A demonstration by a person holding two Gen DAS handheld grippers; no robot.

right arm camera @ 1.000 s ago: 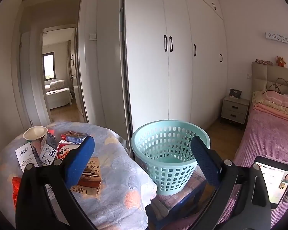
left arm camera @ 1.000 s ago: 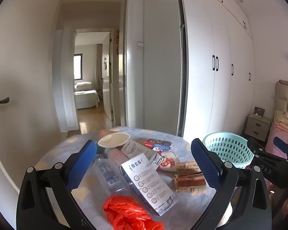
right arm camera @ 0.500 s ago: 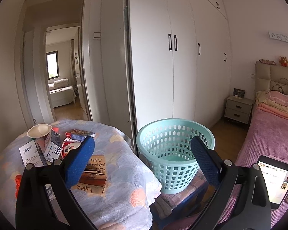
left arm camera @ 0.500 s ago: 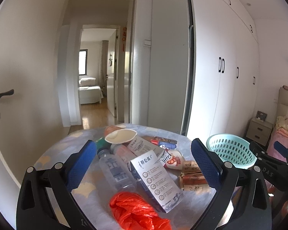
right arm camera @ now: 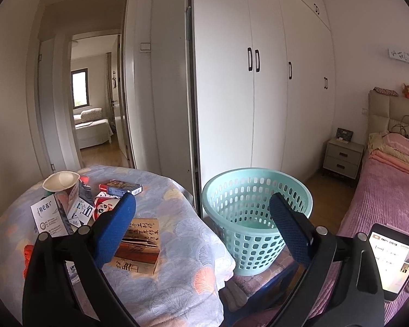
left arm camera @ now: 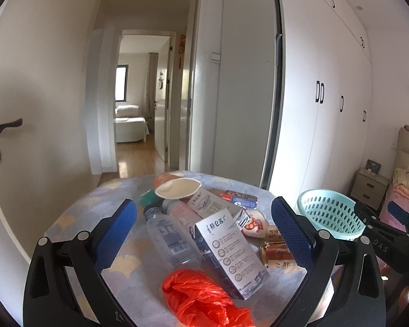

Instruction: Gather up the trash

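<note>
A bedroom clear-up, moments before the first pick: my left gripper (left arm camera: 203, 230) hangs with its jaws spread wide and nothing between them, above a heap of trash on the cloth-covered table (left arm camera: 76, 215). Directly ahead of its fingers lie a clear plastic bottle (left arm camera: 171, 239) and a white carton (left arm camera: 230, 253), the carton leaning across the bottle's right side; a crumpled red bag (left arm camera: 204, 299) sits nearest me, just under the tool. Beyond them stand a paper cup (left arm camera: 178, 188) and smaller packets.

My right gripper (right arm camera: 201, 223) is likewise wide apart and empty, aimed at the teal basket (right arm camera: 256, 218), which stands off the table's right edge on what looks like a low stool, its inside bare as far as I can see.

The job has not begun, I judge. The sensible opening is the red bag or the bottle: drop the left tool straight down, straddle one item only, and close across its narrow width. The bottle is round and slick, so I would pinch mid-body. The overlapping carton may drag along; lifting slowly should show that early.
</note>
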